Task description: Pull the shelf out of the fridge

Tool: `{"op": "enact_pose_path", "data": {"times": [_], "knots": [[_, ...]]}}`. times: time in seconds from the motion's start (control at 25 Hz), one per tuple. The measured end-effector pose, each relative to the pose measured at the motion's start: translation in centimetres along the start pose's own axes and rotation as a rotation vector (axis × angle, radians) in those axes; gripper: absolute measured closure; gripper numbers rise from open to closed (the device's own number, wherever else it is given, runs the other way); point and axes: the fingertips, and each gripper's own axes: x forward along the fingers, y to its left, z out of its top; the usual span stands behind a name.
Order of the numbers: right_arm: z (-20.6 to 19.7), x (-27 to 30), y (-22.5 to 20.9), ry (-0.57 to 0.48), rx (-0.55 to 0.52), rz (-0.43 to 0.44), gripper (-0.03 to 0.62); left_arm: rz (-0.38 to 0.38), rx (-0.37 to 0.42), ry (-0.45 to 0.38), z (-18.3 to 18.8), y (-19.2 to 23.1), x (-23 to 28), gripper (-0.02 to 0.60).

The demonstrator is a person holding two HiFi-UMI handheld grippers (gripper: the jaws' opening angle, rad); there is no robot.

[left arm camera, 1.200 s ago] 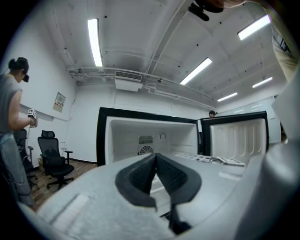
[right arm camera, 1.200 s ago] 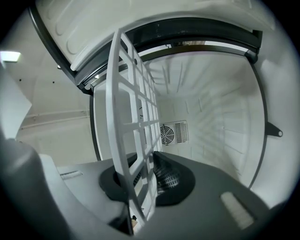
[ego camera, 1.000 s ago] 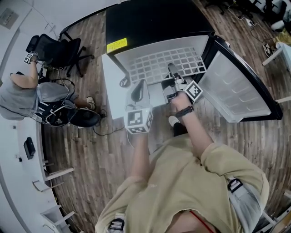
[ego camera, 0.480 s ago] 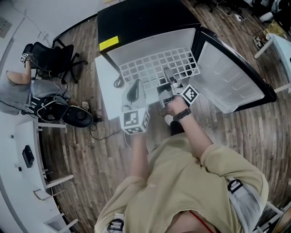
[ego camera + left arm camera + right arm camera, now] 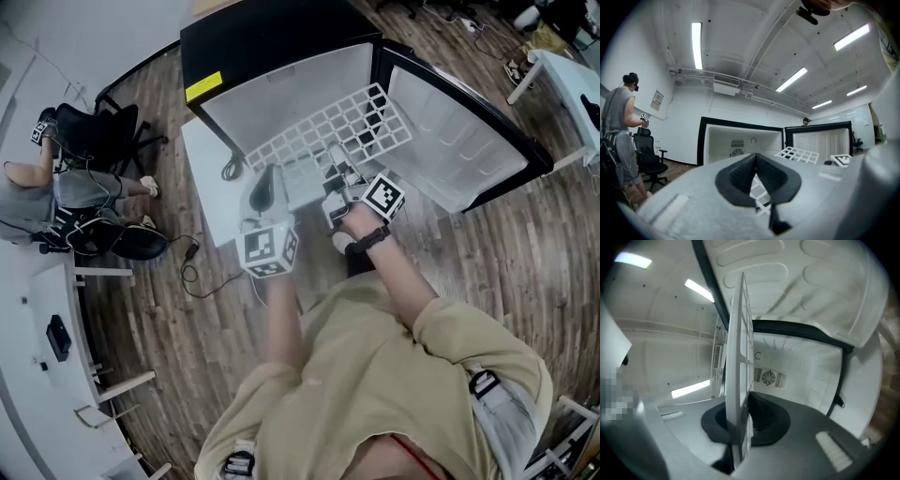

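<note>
**Wood-floored room: shelf point(image 5: 328, 127) at the mouth of the open fridge point(image 5: 272, 37), right claw clamped on it**

Wooden planks point(image 5: 187, 309) cover the floor of a bright room with strip lights on the ceiling. On them stands a small black fridge with a white interior. Its door point(image 5: 459, 141) is swung wide to the right, so the moulded white lining faces up in the head view.

The white wire-grid shelf lies across the fridge's opening. Its near edge reaches out toward the person, and its far right corner sits close to the door.

The right gripper point(image 5: 740, 423) has its jaws pressed together on the shelf's near edge. In the right gripper view the grid runs edge-on between the dark pads, straight away toward the fan grille on the fridge's back wall.

The left gripper point(image 5: 757, 176) hovers just left of the shelf's near corner. Its jaws meet at the tips with nothing clamped between them. A bit of the grid shows through the gap lower down, behind the jaws.

Off to the left, well apart from the fridge, another person point(image 5: 47, 187) stands beside a black office chair point(image 5: 103, 131).
</note>
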Motion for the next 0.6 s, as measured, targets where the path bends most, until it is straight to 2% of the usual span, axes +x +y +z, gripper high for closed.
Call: {"op": "enact_pose_path", "data": {"times": [0.24,0.48,0.6], "knots": [[1.2,-2.3,2.3,0.061,-0.414,-0.047,0.576,0.005,-0.009,0.005,-0.9,-0.6,-1.5,0.58],[1.1,-4.3,4.6,0.168,-0.98,-0.164,0.576,0.015,0.0,0.004,-1.3,-0.7,-2.6,0.58],[1.3,-4.9,5.6,0.181,-1.151,-0.196,0.576,0.017,0.007,0.001,-1.5,-0.8,-2.9,0.58]]}}
